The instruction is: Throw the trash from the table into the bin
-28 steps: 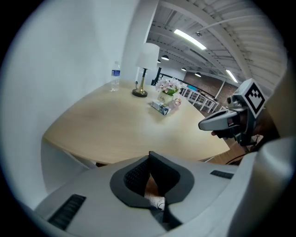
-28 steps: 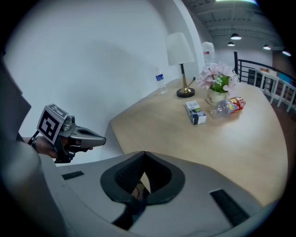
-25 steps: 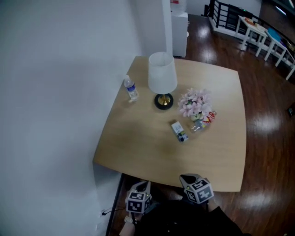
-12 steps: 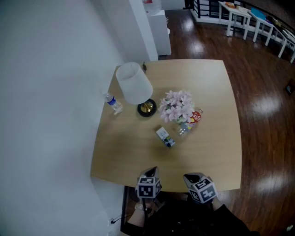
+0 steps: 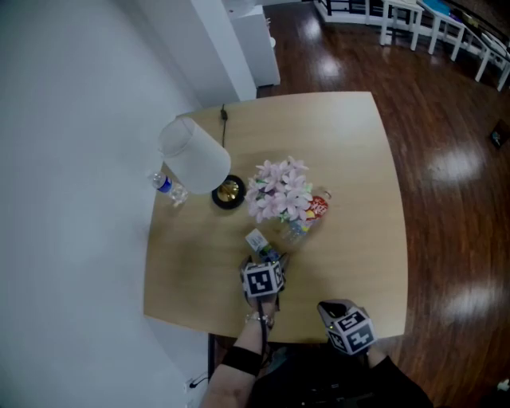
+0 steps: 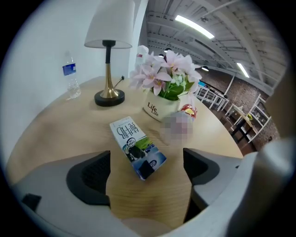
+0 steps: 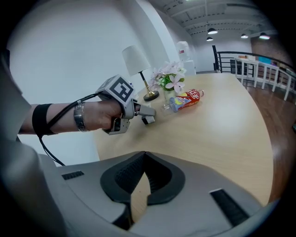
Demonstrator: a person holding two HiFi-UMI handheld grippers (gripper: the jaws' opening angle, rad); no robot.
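A small milk carton [image 6: 136, 147] lies flat on the wooden table [image 5: 351, 151], in front of the flower pot. My left gripper [image 6: 147, 163] is open, its jaws have just been opening, and the carton's near end lies between them with neither pad touching it. In the head view the left gripper [image 5: 267, 257] reaches in from the near edge to the carton [image 5: 256, 239]. A crushed plastic bottle with a red label [image 5: 310, 213] lies right of the flowers. My right gripper [image 7: 144, 157] is shut and holds nothing, near the table's front edge [image 5: 347, 327].
A lamp with a white shade [image 5: 195, 154] and a pot of pink flowers [image 5: 279, 190] stand mid-table. A small water bottle [image 5: 166, 186] stands by the wall at the left. Dark wood floor surrounds the table, with white furniture [image 5: 414, 20] far back.
My left gripper has moved forward from the table's near edge out over the table to the carton, and its jaws have opened. The right gripper has stayed near the front edge.
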